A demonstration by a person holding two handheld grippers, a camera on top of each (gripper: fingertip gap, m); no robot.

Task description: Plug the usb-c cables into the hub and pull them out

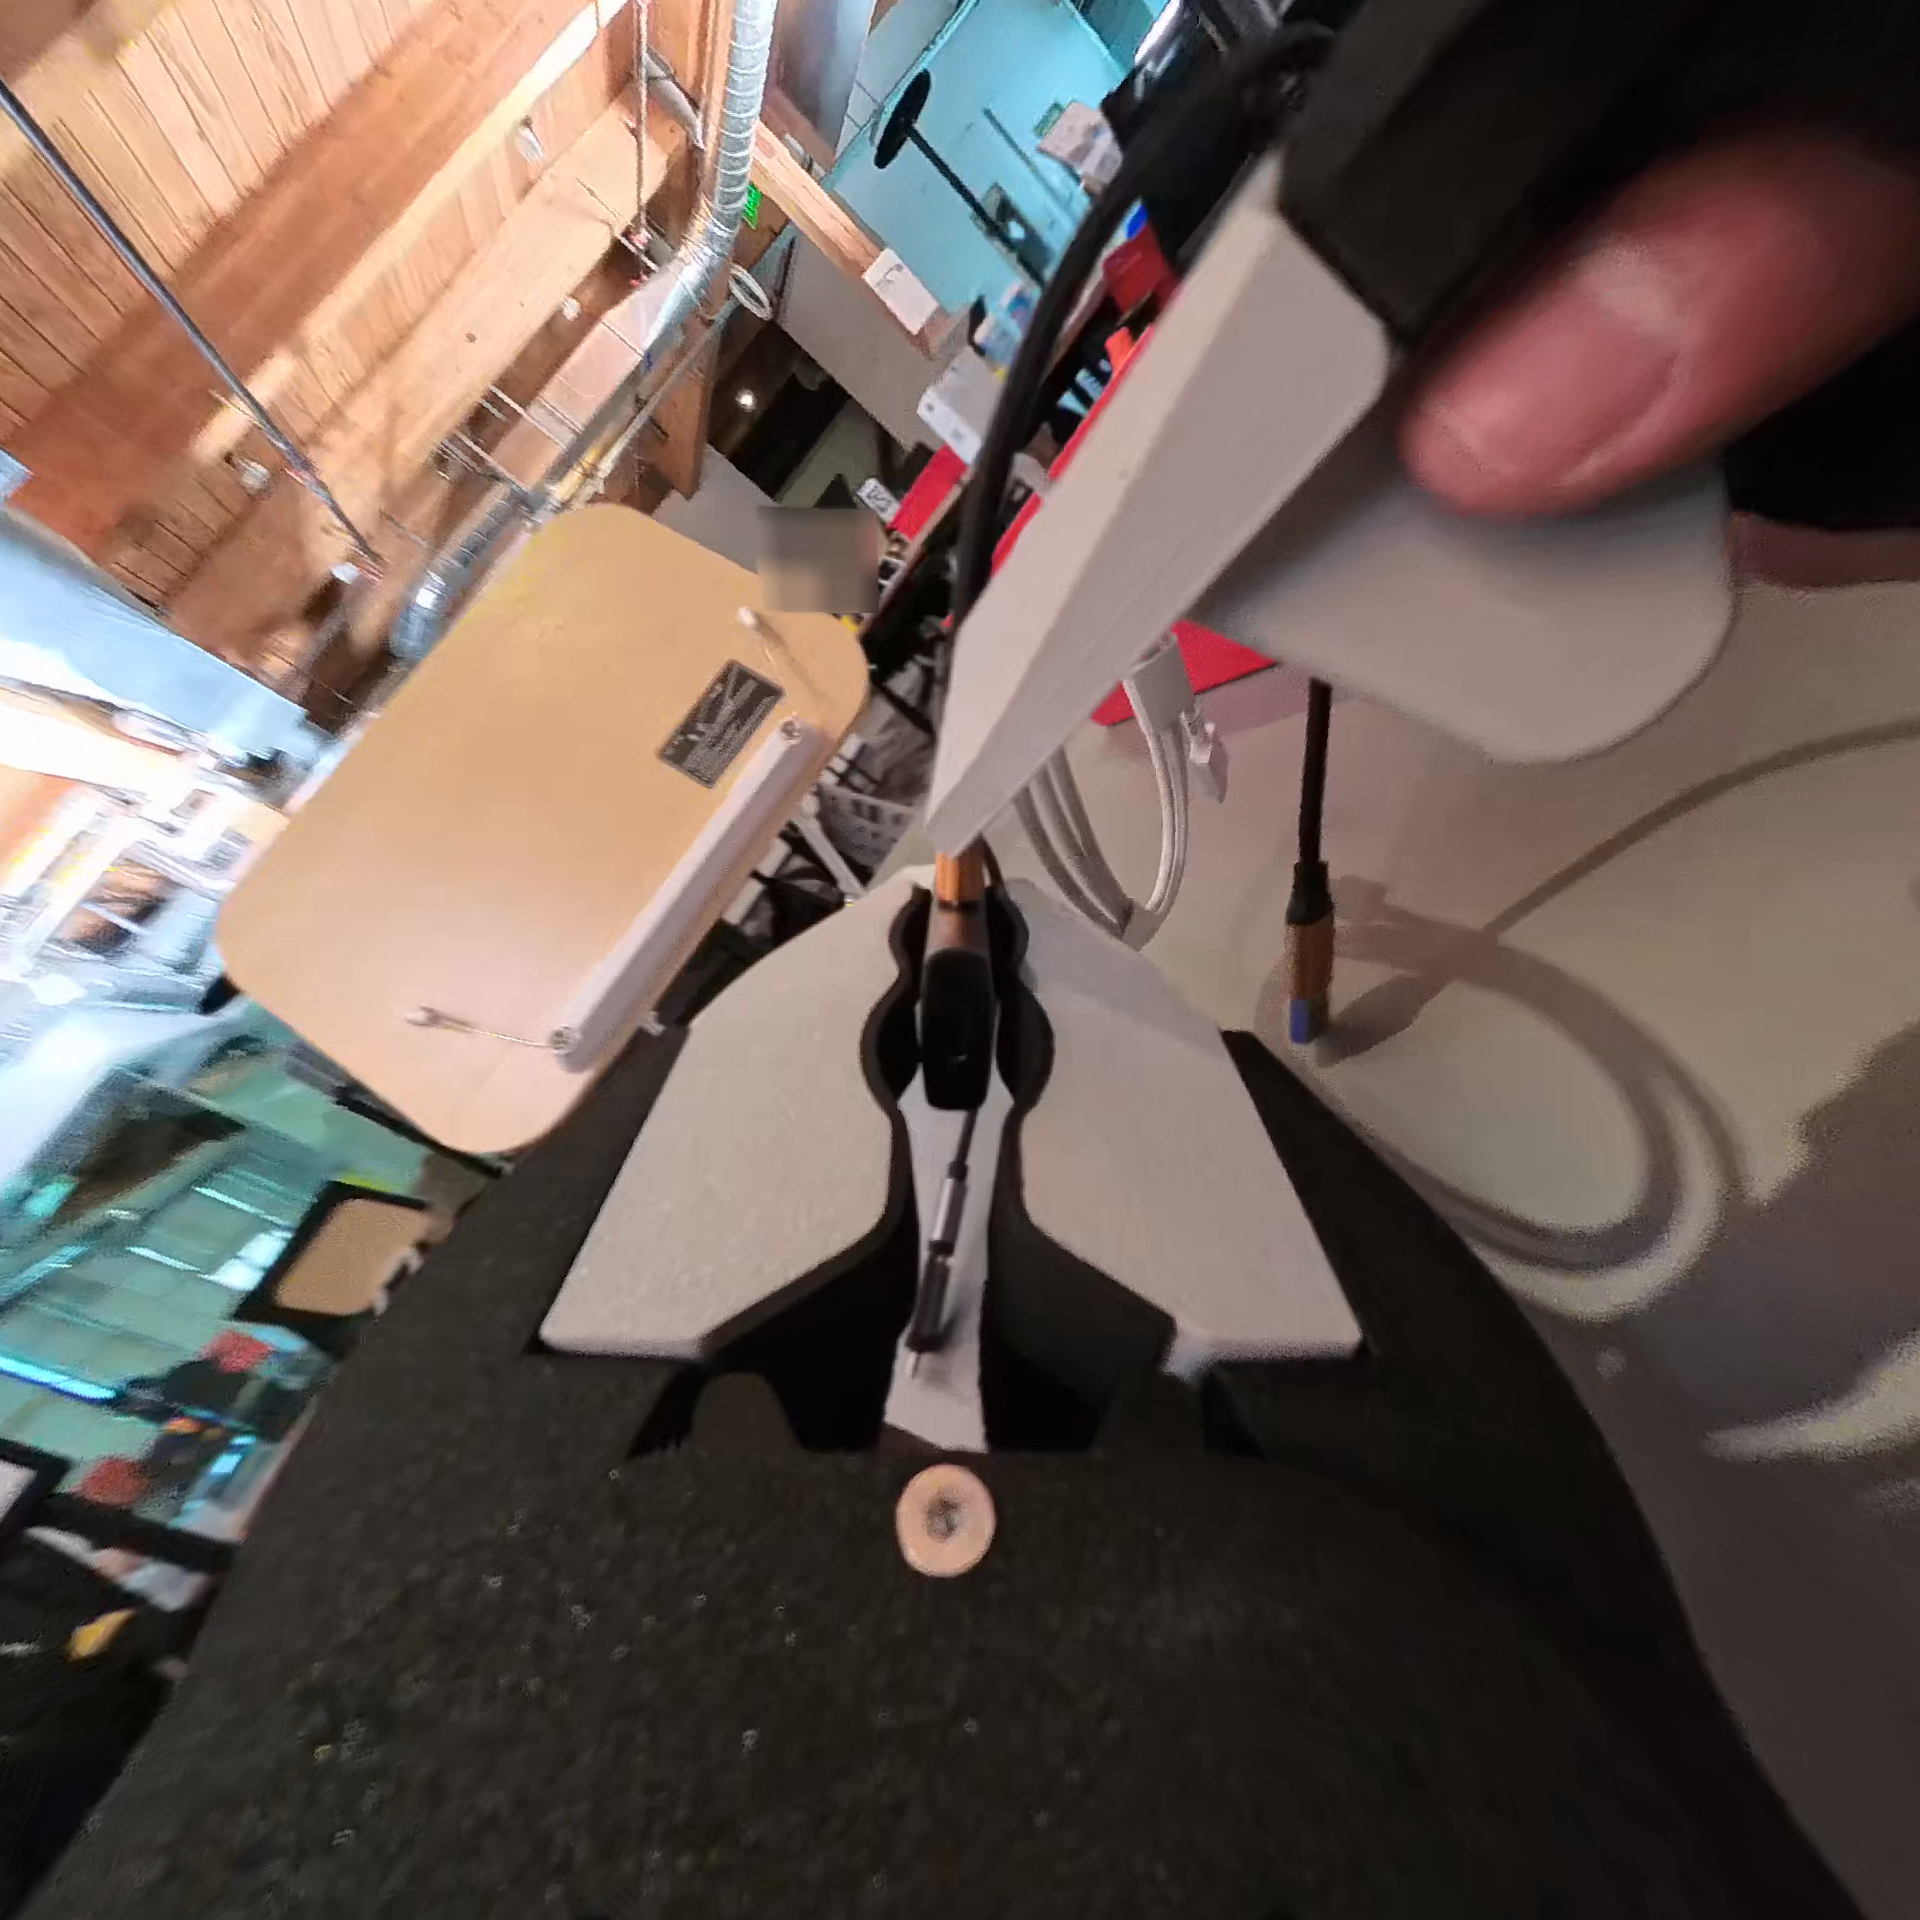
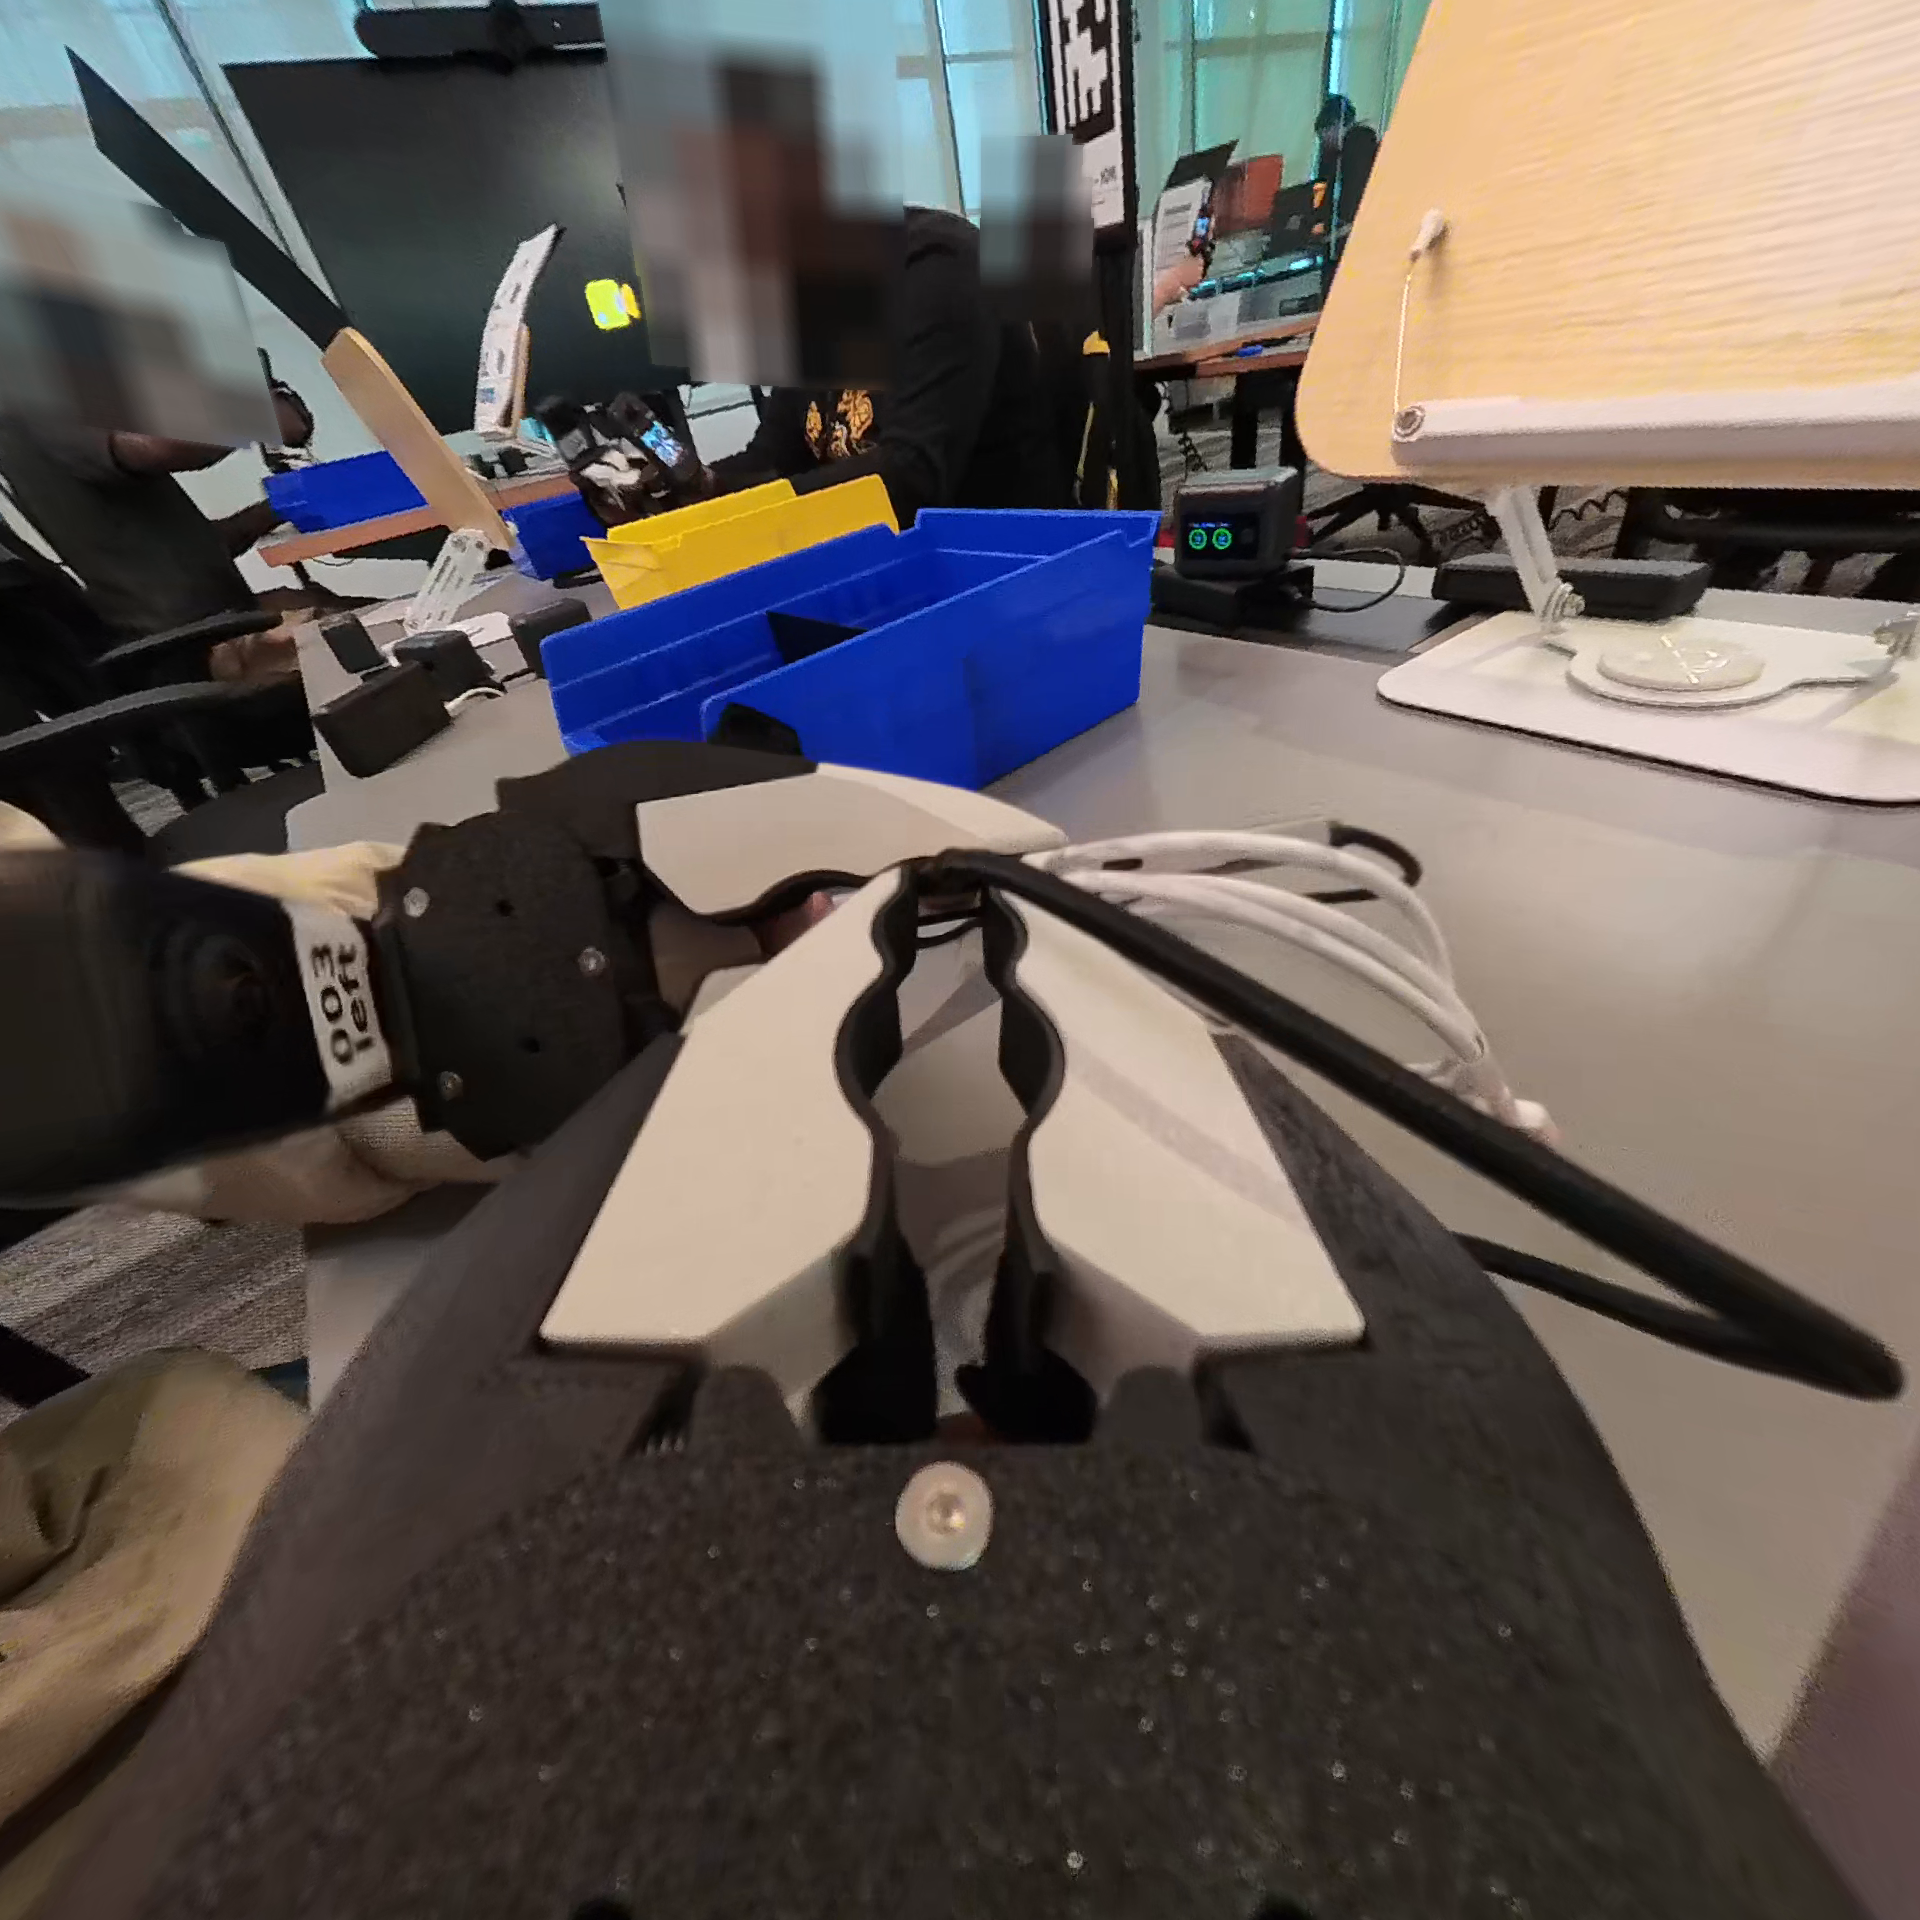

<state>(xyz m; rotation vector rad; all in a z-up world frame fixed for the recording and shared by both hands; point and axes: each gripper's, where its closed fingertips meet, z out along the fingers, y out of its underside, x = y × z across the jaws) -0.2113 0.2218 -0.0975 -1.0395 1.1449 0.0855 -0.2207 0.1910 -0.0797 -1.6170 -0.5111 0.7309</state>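
Two grippers meet tip to tip above the grey table (image 2: 1662, 987): the left gripper (image 1: 958, 935) clamps the black hub (image 1: 954, 1023), while the right gripper (image 2: 948, 896) pinches a black usb-c cable (image 2: 1455, 1122) at its tips, white cables (image 2: 1351, 904) just beyond

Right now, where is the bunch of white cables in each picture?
Left wrist view: the white cables lie right of centre on the table, just beyond the left gripper, which pinches a black connector.
Right wrist view: the white cables fan out right of the right gripper, behind the black cable.
Shared landmark: the tan wooden board, at top right in the right wrist view.
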